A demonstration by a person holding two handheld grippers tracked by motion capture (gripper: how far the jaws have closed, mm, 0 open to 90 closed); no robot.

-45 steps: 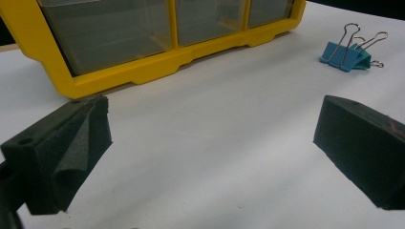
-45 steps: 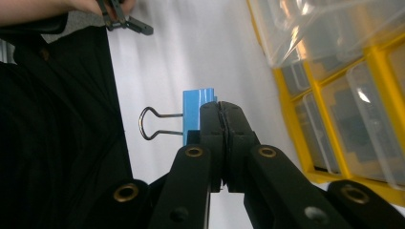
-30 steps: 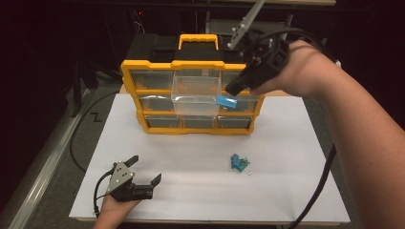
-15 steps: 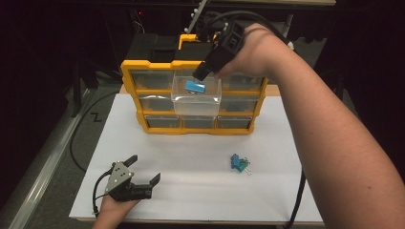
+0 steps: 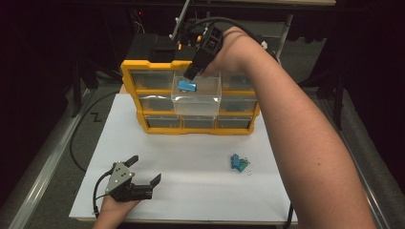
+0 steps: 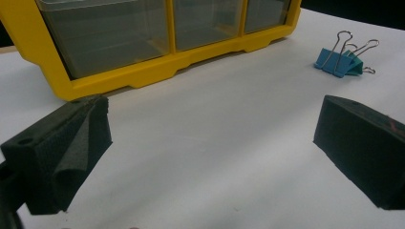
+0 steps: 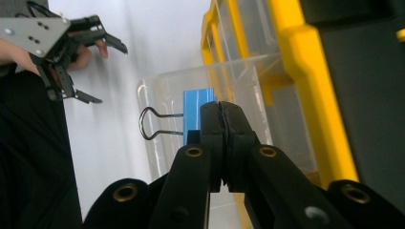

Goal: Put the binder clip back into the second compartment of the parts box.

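Observation:
My right gripper (image 5: 190, 77) is shut on a blue binder clip (image 5: 187, 86) and holds it over a clear drawer (image 5: 197, 101) pulled out from the top middle of a yellow organizer (image 5: 129, 76). In the right gripper view the jaws press together at my right gripper (image 7: 219, 110). The blue binder clip (image 7: 197, 114) sticks out beside them, wire handle pointing left, above the clear drawer (image 7: 160, 157). My left gripper (image 5: 145, 168) rests open and empty on the white board, also seen as my left gripper (image 6: 210, 138). Two more blue clips (image 5: 239, 163) lie on the board.
The white board (image 5: 191, 191) covers the table in front of the yellow organizer (image 6: 143, 78). The loose blue clips (image 6: 341, 59) lie ahead and to the right of the left jaws. A person's right forearm (image 5: 296, 143) crosses the board's right side. A black cable (image 5: 76, 143) trails off at left.
My right gripper has carried the blue clip leftward and back, from the drawer's right front corner to above the drawer. The left gripper has stayed still.

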